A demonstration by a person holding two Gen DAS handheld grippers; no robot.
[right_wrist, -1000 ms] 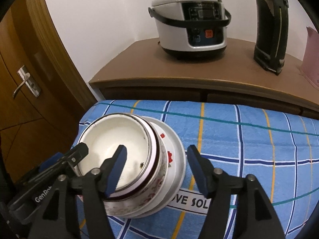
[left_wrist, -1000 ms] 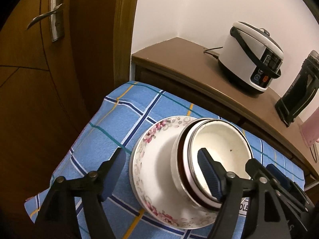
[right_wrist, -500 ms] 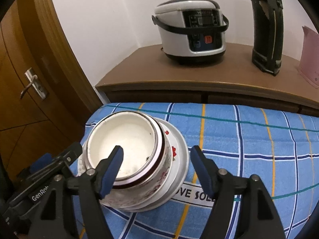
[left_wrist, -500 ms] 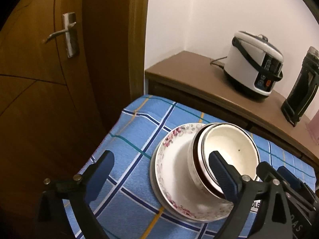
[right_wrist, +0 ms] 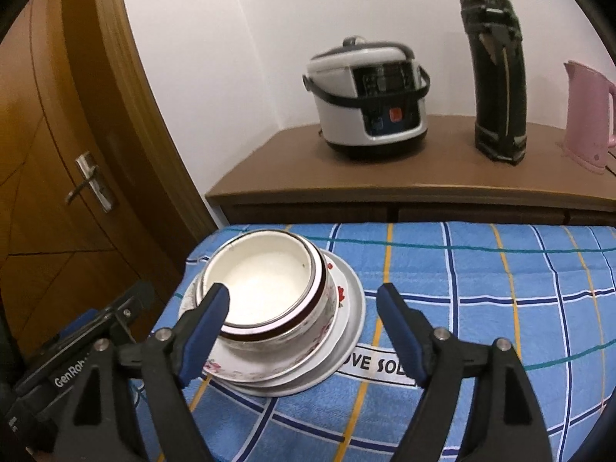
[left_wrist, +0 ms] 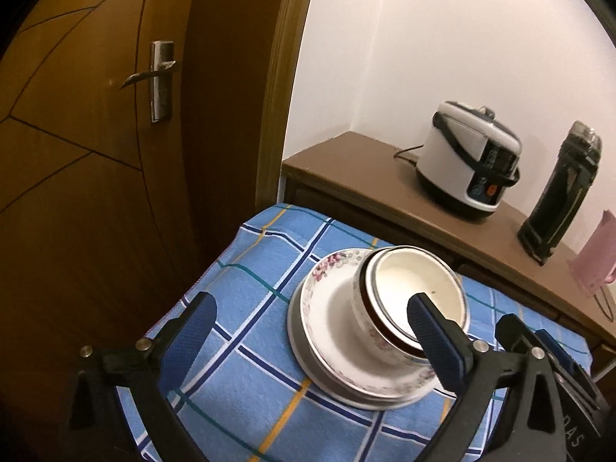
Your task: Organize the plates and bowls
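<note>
Left gripper (left_wrist: 308, 331): jaws wide, just been opening, nothing held. Right gripper (right_wrist: 304, 317): jaws apart, just been opening, empty, the bowl rim near its left finger.

Bowls (right_wrist: 265, 285): nested, white inside, dark band under the rim, floral outside; seated in the plates.

Plates (right_wrist: 338, 331): stacked, floral-rimmed one uppermost, at the cloth's left end.

Checked cloth (right_wrist: 481, 288): blue, white label partly covered, reading "OVE SOL".

Counter (right_wrist: 385, 177) behind: rice cooker (right_wrist: 365, 104), black flask (right_wrist: 496, 88), pink kettle (right_wrist: 589, 115).

Wooden door (left_wrist: 96, 154), lever handle, left. Left gripper body printed "GenRob".
</note>
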